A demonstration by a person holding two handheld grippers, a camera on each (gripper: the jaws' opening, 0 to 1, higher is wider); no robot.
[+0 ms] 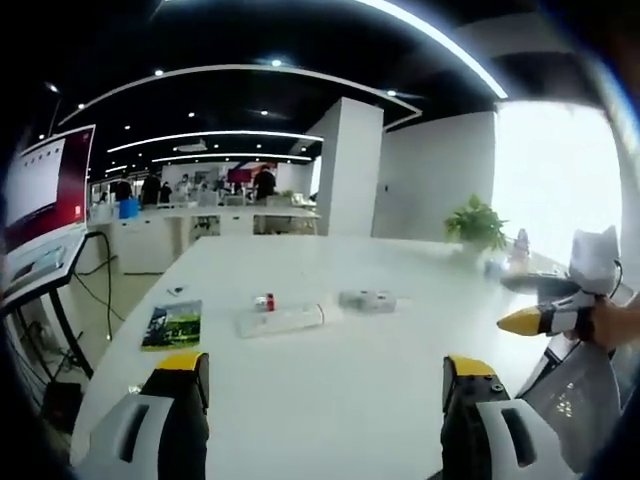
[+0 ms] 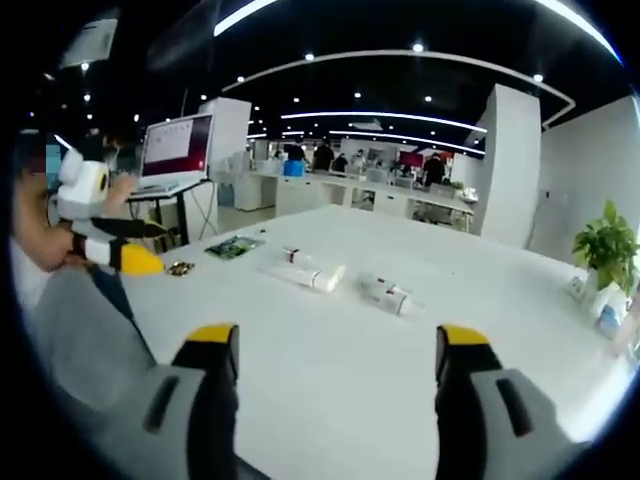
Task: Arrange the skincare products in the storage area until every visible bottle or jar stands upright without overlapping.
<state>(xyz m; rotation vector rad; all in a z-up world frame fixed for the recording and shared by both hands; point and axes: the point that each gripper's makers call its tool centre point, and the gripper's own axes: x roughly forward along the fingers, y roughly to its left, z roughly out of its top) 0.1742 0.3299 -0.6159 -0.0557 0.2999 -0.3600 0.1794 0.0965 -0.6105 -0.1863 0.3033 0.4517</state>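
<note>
On the white table (image 1: 330, 400) a white tube (image 1: 283, 320) lies flat, with a small red-capped bottle (image 1: 264, 302) just behind it. A pale bottle (image 1: 368, 300) lies on its side to the right. In the right gripper view the same tube (image 2: 305, 273), red-capped bottle (image 2: 291, 255) and lying bottle (image 2: 387, 293) sit mid-table. My left gripper (image 1: 327, 385) is open and holds nothing, well short of them. My right gripper (image 2: 335, 350) is also open with nothing between its jaws. Each gripper shows in the other view: right gripper (image 1: 540, 318), left gripper (image 2: 120, 250).
A green printed packet (image 1: 172, 325) lies left of the products, near the table edge. A potted plant (image 1: 474, 222) and small bottles (image 1: 518, 250) stand at the far corner. A screen on a stand (image 2: 175, 150) is beside the table. A person's sleeve (image 2: 80, 330) is close by.
</note>
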